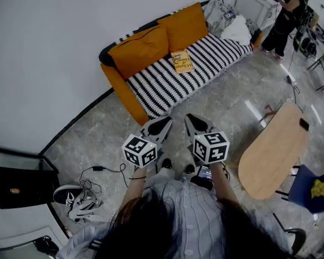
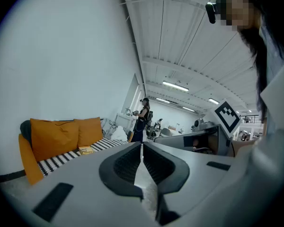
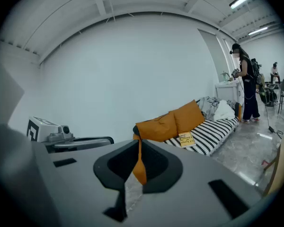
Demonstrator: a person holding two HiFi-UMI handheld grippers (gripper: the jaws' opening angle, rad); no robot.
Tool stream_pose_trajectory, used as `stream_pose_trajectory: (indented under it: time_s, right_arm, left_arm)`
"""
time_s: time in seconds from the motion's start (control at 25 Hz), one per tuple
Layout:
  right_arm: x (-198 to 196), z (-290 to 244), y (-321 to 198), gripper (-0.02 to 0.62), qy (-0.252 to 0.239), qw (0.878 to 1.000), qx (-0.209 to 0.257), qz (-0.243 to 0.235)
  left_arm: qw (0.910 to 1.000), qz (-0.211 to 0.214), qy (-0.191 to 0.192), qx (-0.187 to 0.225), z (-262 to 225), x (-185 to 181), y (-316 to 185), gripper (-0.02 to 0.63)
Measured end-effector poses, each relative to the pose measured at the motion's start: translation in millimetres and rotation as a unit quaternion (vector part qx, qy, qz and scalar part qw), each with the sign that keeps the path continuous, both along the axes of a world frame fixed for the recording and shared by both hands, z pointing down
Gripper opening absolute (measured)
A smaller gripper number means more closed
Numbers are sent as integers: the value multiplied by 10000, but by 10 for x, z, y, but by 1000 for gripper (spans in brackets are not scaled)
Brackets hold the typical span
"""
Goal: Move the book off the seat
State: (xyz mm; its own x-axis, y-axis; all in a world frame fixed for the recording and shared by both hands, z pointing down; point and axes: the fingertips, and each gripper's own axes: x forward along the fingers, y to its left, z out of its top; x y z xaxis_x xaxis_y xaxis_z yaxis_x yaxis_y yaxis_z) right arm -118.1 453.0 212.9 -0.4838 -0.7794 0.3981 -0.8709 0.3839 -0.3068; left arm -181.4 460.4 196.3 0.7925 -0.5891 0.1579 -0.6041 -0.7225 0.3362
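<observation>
A yellow book (image 1: pixel 181 61) lies flat on the black-and-white striped seat of a sofa (image 1: pixel 167 85), just in front of two orange cushions (image 1: pixel 141 49). It also shows small in the left gripper view as the book (image 2: pixel 85 150) and in the right gripper view as the book (image 3: pixel 185 139). My left gripper (image 1: pixel 163 124) and right gripper (image 1: pixel 193 121) are held side by side over the floor, well short of the sofa. Both are shut with nothing between their jaws. The left gripper (image 2: pixel 142 148) and the right gripper (image 3: pixel 138 145) point toward the sofa.
A wooden oval table (image 1: pixel 274 150) stands to my right, with a blue chair (image 1: pixel 313 185) beyond it. Clothes and bags (image 1: pixel 232 23) pile at the sofa's far end. A person (image 1: pixel 286 15) stands past the sofa. Shoes and cables (image 1: pixel 78 198) lie on the floor at left.
</observation>
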Motion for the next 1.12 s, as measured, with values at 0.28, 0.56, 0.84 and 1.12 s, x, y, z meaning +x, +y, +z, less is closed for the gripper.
stream_pose_trajectory:
  time_s: [0.28,0.56,0.84,1.12]
  right_arm:
    - [92,-1,-73,32,-57,9999,85,50]
    - [261,22,-147,32,-33,9999,127,43]
    - [543,86,-125,32,-64,10000,64,-13]
    - [692,194,-126,32,-182,9998,-71,-73]
  left_arm:
    - [10000,-60,22,-32,38,45,-49,9]
    - [9997,-187,103,-67,58,141,-127,11]
    - [9997,-175,126,-132,101,438,-118,11]
    - [9994,-123,90,-298,203,622,-77,11]
